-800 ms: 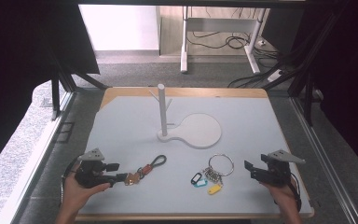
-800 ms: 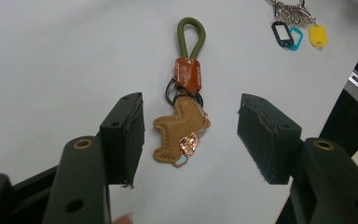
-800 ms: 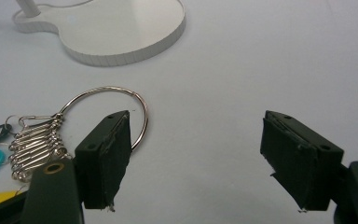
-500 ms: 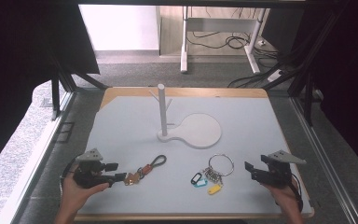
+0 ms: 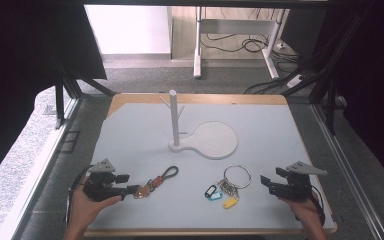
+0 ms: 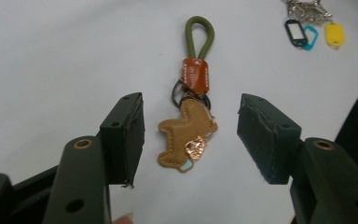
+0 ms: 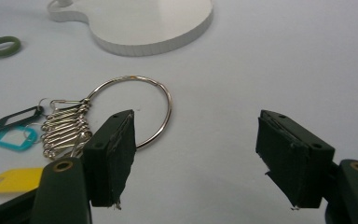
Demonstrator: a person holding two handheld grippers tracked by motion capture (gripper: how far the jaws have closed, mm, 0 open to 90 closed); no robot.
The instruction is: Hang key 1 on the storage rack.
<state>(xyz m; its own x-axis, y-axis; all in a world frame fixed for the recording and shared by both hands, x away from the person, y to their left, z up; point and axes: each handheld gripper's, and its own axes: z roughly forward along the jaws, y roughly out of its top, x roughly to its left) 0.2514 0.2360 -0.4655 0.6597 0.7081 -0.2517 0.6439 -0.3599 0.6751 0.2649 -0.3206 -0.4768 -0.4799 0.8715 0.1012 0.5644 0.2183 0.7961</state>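
Observation:
A keychain lies flat on the pale table, made up of a brown leather charm (image 6: 186, 133), an orange tab and a green cord loop (image 6: 200, 32). My left gripper (image 6: 191, 114) is open, its pads standing either side of the charm without touching it; from above, the left gripper (image 5: 130, 190) meets the keychain (image 5: 152, 182) at front left. A steel key ring (image 7: 168, 100) carries several clips plus black, teal and yellow tags (image 7: 14, 179). My right gripper (image 7: 198, 130) is open and holds nothing, a short way right of the key ring (image 5: 237, 176), where the right gripper (image 5: 266, 182) sits at front right.
A white stand occupies mid-table, its upright post (image 5: 174, 117) with small pegs rising from a flat round base (image 5: 212, 141). The base's edge (image 7: 144, 44) lies beyond the ring. The table's front edge runs just below both hands.

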